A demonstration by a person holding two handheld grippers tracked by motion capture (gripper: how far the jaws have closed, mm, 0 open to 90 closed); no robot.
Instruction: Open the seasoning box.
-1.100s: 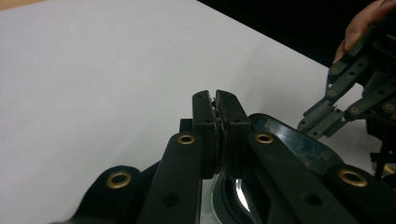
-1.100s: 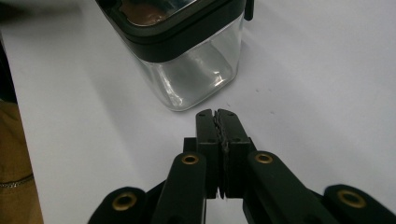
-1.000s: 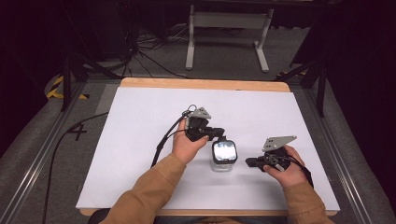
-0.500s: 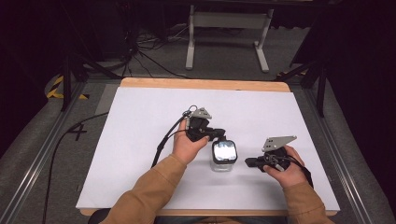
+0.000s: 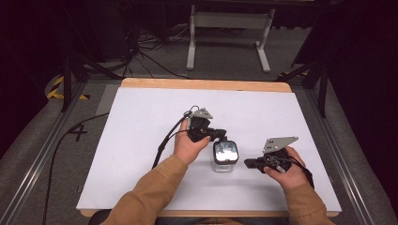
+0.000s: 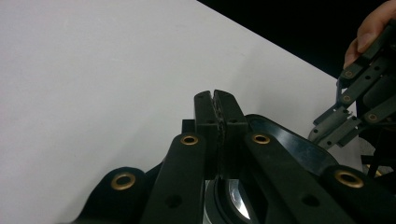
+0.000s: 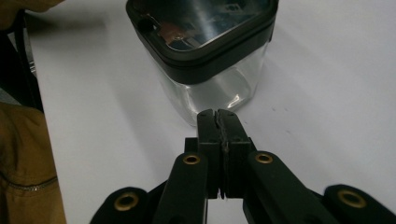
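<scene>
— Toward the near edge of the white surface (image 5: 141, 140), a little right of centre, stands a clear square jar (image 5: 224, 158) with a black-rimmed lid (image 7: 201, 32), upright.

— And the left gripper (image 5: 220, 136)?

— Sitting just above the jar's far-left side, its fingers (image 6: 217, 112) clenched together on nothing. In the left gripper view the lid's black rim shows right under them; whether they touch it, I cannot tell.

— Right side?

— The right gripper (image 5: 249, 163) lies low just beside the jar's right wall, pointing at it. Its fingers (image 7: 218, 128) are pressed flat against each other, empty, tips very close to the glass at the jar's base.

— Hands?

— Tan sleeves (image 5: 150, 192) come in from the near edge. A cable (image 5: 164, 140) loops off the left gripper across the surface.
</scene>
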